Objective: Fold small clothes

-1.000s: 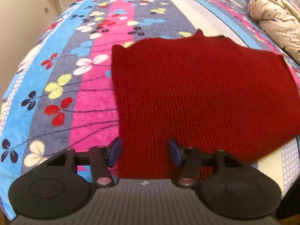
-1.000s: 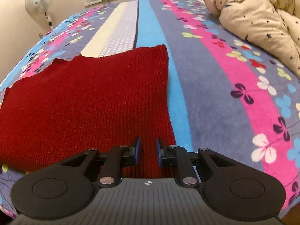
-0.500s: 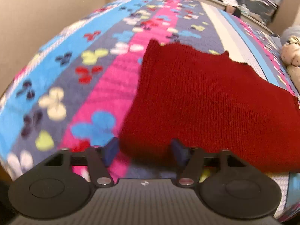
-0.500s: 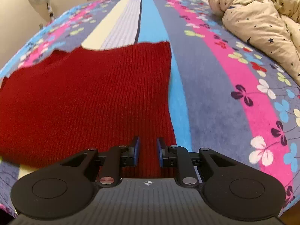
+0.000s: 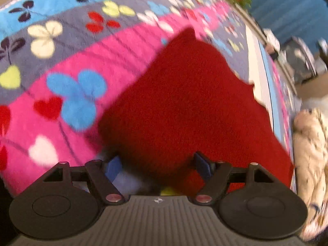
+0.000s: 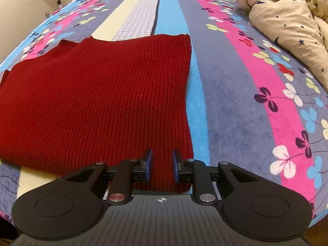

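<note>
Red knit garment (image 6: 98, 94), flat on the bed, one near corner pinched, the other about to be taken.

Garment: dark red ribbed knit, soft and matte, roughly rectangular with a notched far edge; lies on a plush striped bedspread (image 6: 235, 94) printed with clover flowers; left gripper (image 5: 158, 165) has rolled and dropped toward the near left corner since a second ago, its jaws have just been opening and now stand spread, the corner between them but not pressed, view blurred; right gripper (image 6: 162, 164) unmoved, jaws narrow, pinching the near right edge; judged: both near corners soon held, ready to lift and fold away; cream star-print quilt (image 6: 287, 14) bunched well apart at right.
</note>
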Demonstrator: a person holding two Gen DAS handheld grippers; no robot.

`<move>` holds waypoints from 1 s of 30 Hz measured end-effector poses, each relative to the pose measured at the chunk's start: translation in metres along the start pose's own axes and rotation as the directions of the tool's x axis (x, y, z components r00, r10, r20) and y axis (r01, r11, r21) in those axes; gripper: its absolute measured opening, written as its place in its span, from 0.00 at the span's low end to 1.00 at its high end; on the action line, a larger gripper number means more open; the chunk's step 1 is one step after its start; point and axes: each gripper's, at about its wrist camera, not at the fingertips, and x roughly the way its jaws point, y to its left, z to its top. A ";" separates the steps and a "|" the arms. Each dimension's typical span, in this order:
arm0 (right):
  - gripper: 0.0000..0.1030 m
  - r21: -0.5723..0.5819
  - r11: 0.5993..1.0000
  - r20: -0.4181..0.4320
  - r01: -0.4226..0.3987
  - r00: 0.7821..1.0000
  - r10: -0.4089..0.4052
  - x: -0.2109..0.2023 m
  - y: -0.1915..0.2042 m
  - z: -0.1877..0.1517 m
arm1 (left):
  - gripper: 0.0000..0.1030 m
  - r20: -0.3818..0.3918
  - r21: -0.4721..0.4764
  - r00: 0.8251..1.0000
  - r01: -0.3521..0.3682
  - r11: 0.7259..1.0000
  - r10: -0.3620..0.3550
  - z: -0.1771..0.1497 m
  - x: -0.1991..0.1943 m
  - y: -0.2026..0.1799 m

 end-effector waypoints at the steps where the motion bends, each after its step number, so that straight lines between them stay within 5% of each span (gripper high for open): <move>1: 0.21 -0.003 1.000 -0.002 0.000 1.000 0.000 0.000 0.000 0.000 | 0.77 0.011 -0.018 1.000 -0.004 1.000 0.004 0.004 0.003 0.001; 6: 0.22 -0.011 1.000 -0.014 0.004 1.000 -0.004 0.008 0.002 -0.003 | 0.73 0.046 -0.054 0.999 -0.021 0.998 0.023 0.005 0.007 0.000; 11: 0.22 -0.033 0.999 -0.010 -0.001 1.000 0.000 0.009 0.003 -0.003 | 0.39 0.075 -0.052 0.996 -0.047 0.998 0.051 0.005 -0.002 0.005; 14: 0.22 -0.035 0.999 -0.010 -0.008 1.000 0.007 0.008 0.003 -0.003 | 0.20 0.125 0.031 0.991 -0.052 0.998 0.048 0.002 -0.012 -0.004; 20: 0.21 0.000 1.000 0.012 -0.022 1.000 0.022 0.004 -0.004 0.000 | 0.16 0.246 0.269 0.969 -0.052 0.962 -0.016 -0.011 -0.042 -0.046; 25: 0.20 0.162 0.985 0.151 0.056 0.985 -0.081 -0.019 -0.032 0.010 | 0.15 0.301 0.517 0.939 -0.014 0.856 -0.167 -0.037 -0.064 -0.118; 30: 0.20 0.379 0.923 0.263 0.067 0.949 -0.176 -0.042 -0.071 0.007 | 0.14 0.202 0.744 0.908 0.102 0.661 -0.368 -0.099 -0.068 -0.212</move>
